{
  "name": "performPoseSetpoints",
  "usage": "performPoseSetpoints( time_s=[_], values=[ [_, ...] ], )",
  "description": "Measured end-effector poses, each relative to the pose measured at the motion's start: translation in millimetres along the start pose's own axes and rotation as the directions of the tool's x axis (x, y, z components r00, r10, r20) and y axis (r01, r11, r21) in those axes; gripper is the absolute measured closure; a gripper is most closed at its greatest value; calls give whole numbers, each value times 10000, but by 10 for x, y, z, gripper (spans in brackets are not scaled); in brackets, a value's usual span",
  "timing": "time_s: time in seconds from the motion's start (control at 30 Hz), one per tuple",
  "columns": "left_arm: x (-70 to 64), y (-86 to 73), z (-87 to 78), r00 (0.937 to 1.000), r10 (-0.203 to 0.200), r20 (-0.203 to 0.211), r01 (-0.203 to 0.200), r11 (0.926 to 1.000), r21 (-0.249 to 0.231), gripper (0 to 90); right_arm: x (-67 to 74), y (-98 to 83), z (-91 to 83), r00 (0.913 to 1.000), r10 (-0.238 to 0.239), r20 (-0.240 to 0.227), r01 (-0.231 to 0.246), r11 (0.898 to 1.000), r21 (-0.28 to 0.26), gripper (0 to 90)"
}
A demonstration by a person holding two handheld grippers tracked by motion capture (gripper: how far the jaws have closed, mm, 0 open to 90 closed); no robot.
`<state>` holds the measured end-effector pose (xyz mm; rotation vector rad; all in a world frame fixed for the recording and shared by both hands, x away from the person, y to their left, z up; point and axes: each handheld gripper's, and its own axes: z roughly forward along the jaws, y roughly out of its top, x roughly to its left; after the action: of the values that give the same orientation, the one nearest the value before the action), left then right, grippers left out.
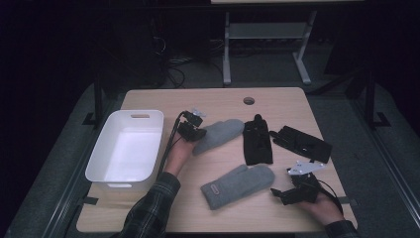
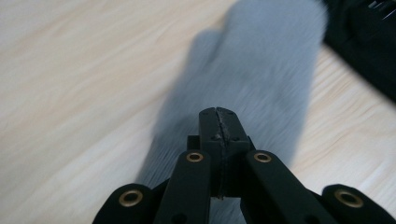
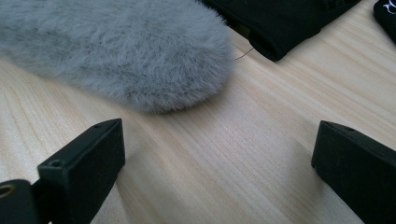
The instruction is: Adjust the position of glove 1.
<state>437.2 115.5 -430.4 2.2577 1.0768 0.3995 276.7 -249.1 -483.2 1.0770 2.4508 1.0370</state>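
Two grey furry mittens lie on the wooden table (image 1: 208,101). The far mitten (image 1: 220,134) (image 2: 261,70) is slanted, and my left gripper (image 1: 193,130) (image 2: 218,119) hovers over its cuff end. Its jaws are shut pad to pad with no fabric visible between them. The near mitten (image 1: 237,186) (image 3: 116,51) lies in front. My right gripper (image 1: 285,194) (image 3: 217,140) stands open over bare wood just short of that mitten's rounded tip. A black glove (image 1: 257,141) (image 3: 280,23) (image 2: 364,37) lies between the mittens, and a second black glove (image 1: 302,144) lies to its right.
A white plastic tub (image 1: 101,153) stands empty at the table's left side, right beside my left hand. A round cable hole (image 1: 248,100) sits near the far edge. Beyond the table is a dark floor with a desk frame (image 1: 227,49).
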Motion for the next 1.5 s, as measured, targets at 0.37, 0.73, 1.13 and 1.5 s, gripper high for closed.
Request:
performPoseSetpoints(
  time_s=[0.37,0.73,1.13,1.5],
  values=[
    [-194,-225,-62,9964,724,443,-736,9969,265,895,0,0,0,10000,1,0,-1,10000,-3,25],
    [-352,-421,-248,9905,797,1124,-831,9962,262,894,0,0,0,10000,0,2,0,10000,0,25],
    [-295,-93,-204,9791,1448,1426,-1381,9888,-557,598,0,0,0,10000,1,0,-1,10000,-1,25],
    [-265,-32,143,9789,1309,1571,-1305,9914,-127,504,0,0,0,10000,2,2,-2,10000,-2,25]
  ],
)
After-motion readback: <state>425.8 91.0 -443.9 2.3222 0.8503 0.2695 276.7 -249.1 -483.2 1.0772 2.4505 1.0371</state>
